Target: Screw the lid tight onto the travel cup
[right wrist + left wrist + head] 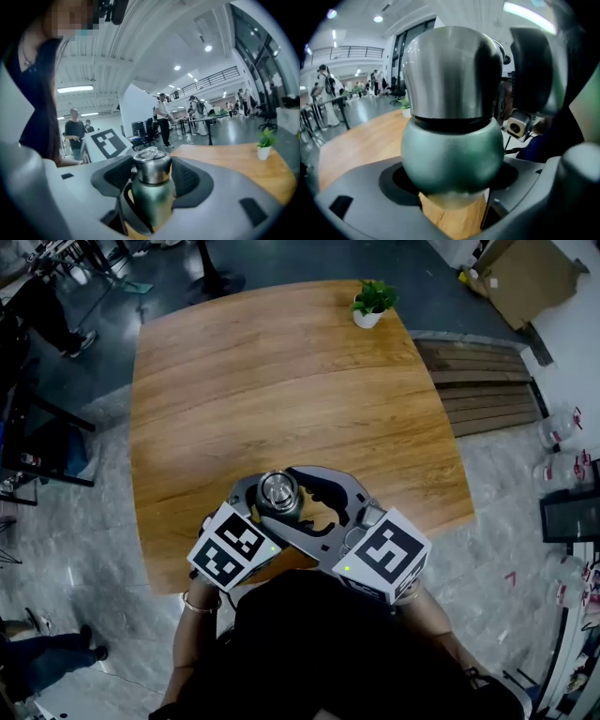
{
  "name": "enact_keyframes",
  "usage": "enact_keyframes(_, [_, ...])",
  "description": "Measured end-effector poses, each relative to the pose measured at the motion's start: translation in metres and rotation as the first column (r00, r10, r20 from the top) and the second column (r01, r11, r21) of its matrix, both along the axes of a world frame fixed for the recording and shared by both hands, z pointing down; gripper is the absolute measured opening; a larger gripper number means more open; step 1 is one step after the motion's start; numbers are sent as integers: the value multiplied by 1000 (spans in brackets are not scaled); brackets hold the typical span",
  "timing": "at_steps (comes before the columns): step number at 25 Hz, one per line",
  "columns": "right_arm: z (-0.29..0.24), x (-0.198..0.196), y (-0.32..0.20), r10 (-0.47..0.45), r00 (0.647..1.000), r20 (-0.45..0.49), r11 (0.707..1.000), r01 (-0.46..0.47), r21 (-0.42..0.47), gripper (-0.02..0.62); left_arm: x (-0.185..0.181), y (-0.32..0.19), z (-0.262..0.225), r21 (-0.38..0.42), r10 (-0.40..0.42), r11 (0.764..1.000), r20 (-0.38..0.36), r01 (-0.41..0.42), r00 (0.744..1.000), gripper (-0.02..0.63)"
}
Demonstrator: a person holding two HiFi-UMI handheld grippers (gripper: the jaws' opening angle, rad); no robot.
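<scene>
The travel cup [278, 493] points straight up over the near edge of the table [281, 381]. Your left gripper [450, 187] squeezes its green belly. Your right gripper [152, 180] hugs the lid [151, 168] on top, so twist around that up-and-down line.

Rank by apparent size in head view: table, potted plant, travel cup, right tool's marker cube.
1. table
2. right tool's marker cube
3. potted plant and travel cup: these look about alike. The cup is seen top-down and nearer the camera, so I won't rank them.
</scene>
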State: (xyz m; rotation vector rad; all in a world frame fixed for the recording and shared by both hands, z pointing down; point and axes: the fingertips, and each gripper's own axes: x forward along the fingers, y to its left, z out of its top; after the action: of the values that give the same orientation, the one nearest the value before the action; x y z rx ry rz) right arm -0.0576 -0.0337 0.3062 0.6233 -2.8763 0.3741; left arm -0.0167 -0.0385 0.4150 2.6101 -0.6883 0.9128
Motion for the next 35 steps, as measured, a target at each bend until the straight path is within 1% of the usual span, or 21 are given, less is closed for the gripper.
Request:
enact_keyframes(2, [-8, 1, 7, -68, 996, 60, 997, 70, -32, 253, 6, 13, -7, -38, 78, 996, -97, -82, 992, 402])
enact_keyframes(3, [-10, 1, 9, -98, 992, 81, 994, 102, -44, 253, 10, 21, -9, -48, 125, 990, -130, -132, 984, 402])
enact_keyframes(5, [-11, 0, 15, -160, 982, 99, 985, 166, -54, 261, 16, 35, -11, -64, 218, 971, -164, -231, 962, 402])
enact_keyframes(6, [-11, -1, 18, -185, 978, 100, 980, 190, -52, 261, 18, 39, -12, -70, 249, 962, -169, -264, 954, 402])
enact_keyframes(7, [-11, -2, 19, -195, 976, 99, 979, 200, -45, 261, 19, 41, -12, -74, 258, 959, -170, -273, 951, 402])
enact_keyframes(9, [-12, -2, 15, -167, 982, 86, 985, 170, -19, 261, 18, 34, -11, -73, 209, 972, -149, -222, 967, 402])
enact_keyframes(12, [-9, 1, 1, -49, 998, 43, 999, 49, 17, 261, 10, 10, -5, -39, 49, 998, -47, -51, 998, 402])
enact_keyframes(13, [-8, 2, -4, -3, 1000, 30, 1000, 2, 23, 261, 6, 2, -3, -19, -12, 1000, -1, 12, 1000, 402])
enact_keyframes(15, [-6, 4, -10, 67, 998, 17, 997, -67, 30, 261, -2, -10, 1, 34, -105, 994, 85, 102, 991, 402])
enact_keyframes(17, [-8, 4, -9, 71, 997, 26, 997, -72, 26, 261, -6, -15, 1, 74, -138, 989, 130, 129, 982, 402])
enact_keyframes(18, [-9, 4, -7, 45, 998, 37, 999, -46, 20, 261, -6, -14, 0, 76, -128, 990, 127, 119, 984, 402])
enact_keyframes(19, [-11, 5, -3, 7, 999, 53, 1000, -8, 11, 261, -5, -12, -2, 64, -103, 993, 103, 97, 989, 402])
enact_keyframes(22, [-18, 9, 6, -99, 988, 117, 994, 103, -22, 261, 5, 3, -12, -2, 8, 1000, -32, -8, 999, 402])
enact_keyframes(24, [-19, 9, 11, -146, 982, 123, 988, 150, -26, 261, 11, 17, -20, -22, 105, 994, -96, -108, 990, 402])
enact_keyframes(26, [-20, 6, 15, -175, 977, 123, 984, 179, -20, 261, 16, 29, -25, -32, 193, 980, -118, -198, 974, 402])
enact_keyframes(27, [-20, 5, 15, -176, 977, 121, 984, 179, -12, 261, 17, 31, -24, -37, 206, 977, -116, -211, 972, 402])
enact_keyframes(28, [-21, 4, 14, -163, 980, 116, 986, 164, -2, 261, 16, 29, -23, -40, 191, 980, -106, -196, 976, 402])
enact_keyframes(29, [-21, 4, 11, -138, 985, 107, 990, 138, 9, 258, 13, 24, -21, -38, 155, 987, -87, -158, 984, 402])
enact_keyframes(31, [-20, 5, 4, -70, 993, 93, 997, 68, 23, 253, 6, 10, -14, -14, 53, 998, -19, -54, 998, 402])
enact_keyframes(33, [-17, 6, -2, 3, 998, 70, 999, -5, 33, 252, -2, -3, -10, 29, -47, 999, 61, 45, 997, 402])
enact_keyframes(35, [-14, 8, -7, 63, 997, 42, 997, -64, 44, 250, -9, -12, -8, 78, -126, 990, 125, 117, 984, 402])
